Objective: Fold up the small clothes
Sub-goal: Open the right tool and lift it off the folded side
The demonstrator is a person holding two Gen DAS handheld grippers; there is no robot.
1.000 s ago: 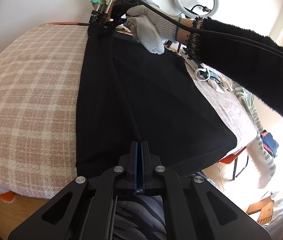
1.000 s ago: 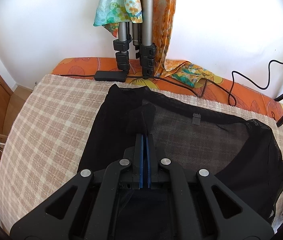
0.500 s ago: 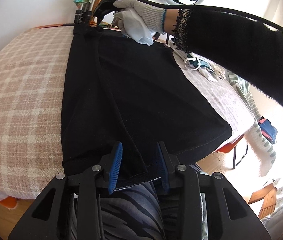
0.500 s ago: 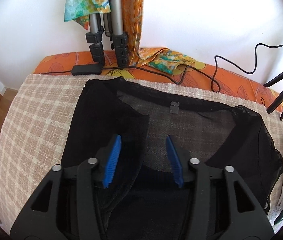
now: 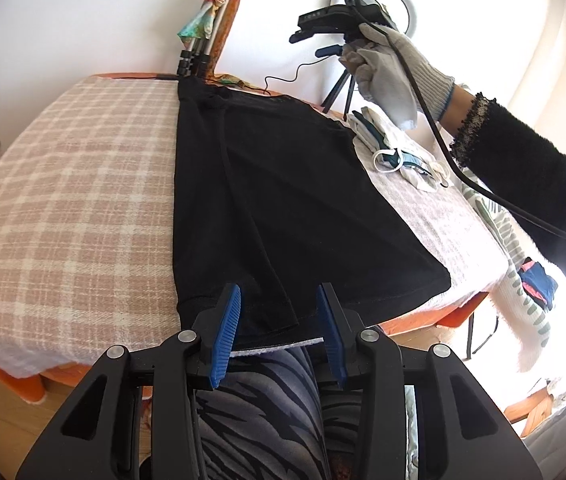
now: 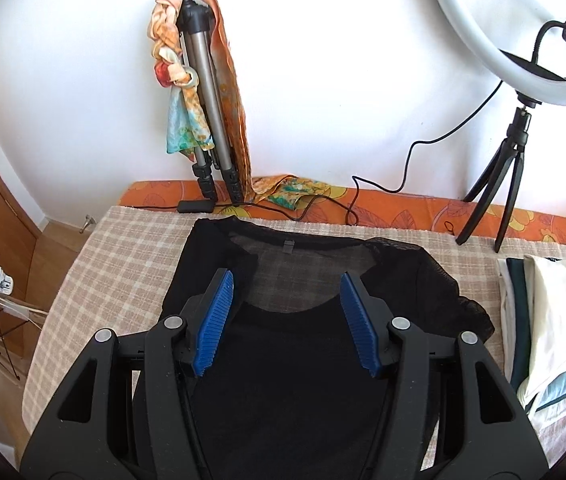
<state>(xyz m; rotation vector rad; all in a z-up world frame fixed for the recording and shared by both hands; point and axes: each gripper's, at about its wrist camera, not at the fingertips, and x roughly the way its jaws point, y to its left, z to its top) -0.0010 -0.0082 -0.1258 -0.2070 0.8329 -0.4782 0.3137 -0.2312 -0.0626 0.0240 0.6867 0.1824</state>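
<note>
Lying flat on the checked beige bench [image 5: 63, 208], the black sheer-topped garment [image 5: 283, 208] is spread for folding, one side already turned inward. Both the left claw [image 5: 279, 324] and right claw [image 6: 287, 320] are held released, empty, above it.

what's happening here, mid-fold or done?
Mid-fold. A person holds a gripper in each hand over a black top spread on the checked blanket. One side of the top is folded in along its length. The left gripper is open at the hem; the right gripper is open above the neckline, gripping nothing.
</note>
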